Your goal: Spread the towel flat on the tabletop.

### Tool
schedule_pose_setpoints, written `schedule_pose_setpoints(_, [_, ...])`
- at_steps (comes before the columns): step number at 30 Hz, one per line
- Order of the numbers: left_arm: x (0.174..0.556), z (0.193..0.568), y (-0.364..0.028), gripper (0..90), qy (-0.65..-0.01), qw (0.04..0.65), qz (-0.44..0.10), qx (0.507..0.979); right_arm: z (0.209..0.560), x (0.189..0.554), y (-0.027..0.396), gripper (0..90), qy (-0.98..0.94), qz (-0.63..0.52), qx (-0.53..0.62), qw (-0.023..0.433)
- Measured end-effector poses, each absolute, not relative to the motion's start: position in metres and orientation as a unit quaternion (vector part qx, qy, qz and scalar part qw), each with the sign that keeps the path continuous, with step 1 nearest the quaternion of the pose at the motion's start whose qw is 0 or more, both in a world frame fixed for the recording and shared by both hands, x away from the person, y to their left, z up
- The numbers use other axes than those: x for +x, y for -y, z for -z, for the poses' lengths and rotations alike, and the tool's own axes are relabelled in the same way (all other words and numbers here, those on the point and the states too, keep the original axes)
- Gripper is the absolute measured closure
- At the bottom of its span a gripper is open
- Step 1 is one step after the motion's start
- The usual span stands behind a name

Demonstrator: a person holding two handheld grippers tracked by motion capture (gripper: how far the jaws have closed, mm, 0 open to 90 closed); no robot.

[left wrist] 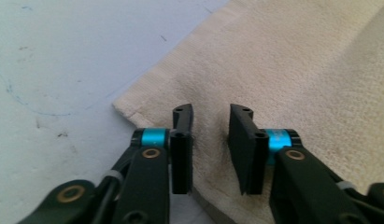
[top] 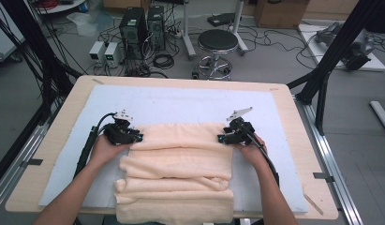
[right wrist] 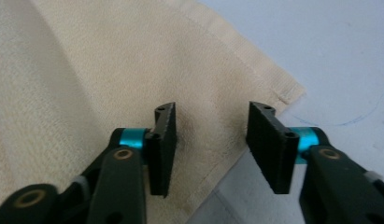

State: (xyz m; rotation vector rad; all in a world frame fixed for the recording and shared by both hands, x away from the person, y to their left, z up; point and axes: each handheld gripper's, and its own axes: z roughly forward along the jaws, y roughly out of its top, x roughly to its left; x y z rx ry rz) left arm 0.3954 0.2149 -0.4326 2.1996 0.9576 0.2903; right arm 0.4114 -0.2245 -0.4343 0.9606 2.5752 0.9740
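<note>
A cream towel (top: 181, 168) was seen folded in layers on the pale blue mat (top: 181, 101), w/ its near end hanging over the table (top: 293, 140) edge. The left gripper (top: 134, 137) was held at the top layer's left corner, the right gripper (top: 224, 138) at its right corner. In both gripper views the jaws were parted approx. a jaw's width over the cloth near a corner; nothing was pinched, the pads (left wrist: 182, 149) and (right wrist: 162, 149) were clear of the fabric.
</note>
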Motion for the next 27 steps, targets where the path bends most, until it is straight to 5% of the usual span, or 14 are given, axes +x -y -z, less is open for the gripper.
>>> schedule_pose_setpoints(5, [0.396, 0.433, -0.214, 79.3, -0.381, 0.357, -0.119, 0.845, 0.433, 0.413, 0.22, 79.8, -0.88, -0.333, 0.322, 0.109])
schedule_pose_setpoints(7, [0.397, 0.433, -0.213, 83.3, -0.379, 0.358, -0.121, 0.845, 0.431, 0.412, 0.217, 83.3, -0.884, -0.328, 0.314, 0.111])
schedule_pose_setpoints(27, [0.395, 0.396, -0.223, 86.1, -0.371, 0.42, -0.12, 0.819, 0.389, 0.39, 0.228, 85.1, -0.878, -0.373, 0.285, 0.098])
